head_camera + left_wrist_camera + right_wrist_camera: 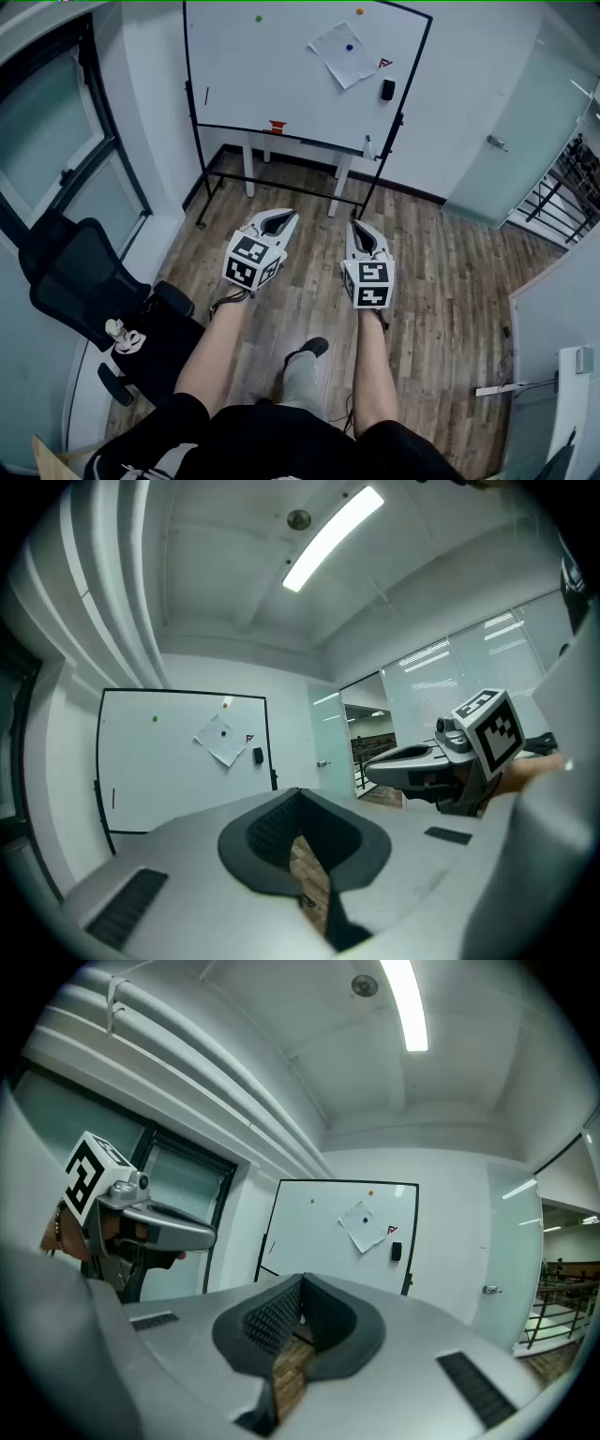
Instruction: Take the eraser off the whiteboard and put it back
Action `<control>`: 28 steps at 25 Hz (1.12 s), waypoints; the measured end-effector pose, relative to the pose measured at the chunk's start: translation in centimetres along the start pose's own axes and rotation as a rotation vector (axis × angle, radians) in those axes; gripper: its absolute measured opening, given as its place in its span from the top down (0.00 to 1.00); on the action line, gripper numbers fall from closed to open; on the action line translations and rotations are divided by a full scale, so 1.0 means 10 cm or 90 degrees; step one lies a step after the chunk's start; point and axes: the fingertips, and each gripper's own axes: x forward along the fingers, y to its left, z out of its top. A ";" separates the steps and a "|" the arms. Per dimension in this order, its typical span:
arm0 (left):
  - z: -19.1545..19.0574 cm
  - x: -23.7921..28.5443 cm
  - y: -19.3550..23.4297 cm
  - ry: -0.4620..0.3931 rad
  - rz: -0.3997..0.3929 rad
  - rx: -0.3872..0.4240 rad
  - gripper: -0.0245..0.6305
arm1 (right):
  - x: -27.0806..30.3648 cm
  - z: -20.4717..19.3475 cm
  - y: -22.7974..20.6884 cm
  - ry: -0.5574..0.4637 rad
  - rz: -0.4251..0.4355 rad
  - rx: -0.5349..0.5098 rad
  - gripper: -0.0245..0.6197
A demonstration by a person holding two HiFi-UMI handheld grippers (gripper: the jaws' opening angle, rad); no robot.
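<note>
Head view: the whiteboard [281,66] stands across the room on its frame, and the black eraser [387,90] sits on its face near the right edge, just right of a pinned sheet of paper [345,54]. The left tongs [278,217] and the right tongs [359,230] are held level side by side over the wood floor [450,272], well apart from the board. By my reckoning nothing of the task is done yet: the walk up, the lift and the return all remain. No container shows. The board's ledge [234,129] carries a small red thing [277,126], perhaps a marker cap, too small to tell.

Left gripper view: the left tongs are clenched on nothing, with floor showing through the slot below the tips. The eraser is on the distant board.

Right gripper view: the right tongs are likewise clenched and empty. The eraser shows beside the board's right frame.
</note>
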 end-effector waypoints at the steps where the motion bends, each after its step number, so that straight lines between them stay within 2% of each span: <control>1: 0.02 0.00 0.02 -0.001 0.001 0.004 0.94 | 0.01 0.03 -0.01 -0.003 0.002 0.002 0.92; 8: 0.08 0.08 0.22 -0.011 0.006 -0.012 0.94 | 0.17 0.13 -0.25 -0.011 -0.012 -0.018 0.92; 15: -0.05 0.58 0.66 0.002 0.001 -0.009 0.94 | 0.73 0.11 -0.64 -0.004 -0.035 -0.040 0.92; 22: 0.02 1.49 1.27 -0.002 -0.004 -0.014 0.94 | 1.64 0.11 -1.24 0.004 -0.043 -0.046 0.92; 28: 0.20 2.66 1.68 -0.008 -0.013 -0.018 0.94 | 2.51 0.14 -2.08 0.011 -0.049 -0.058 0.92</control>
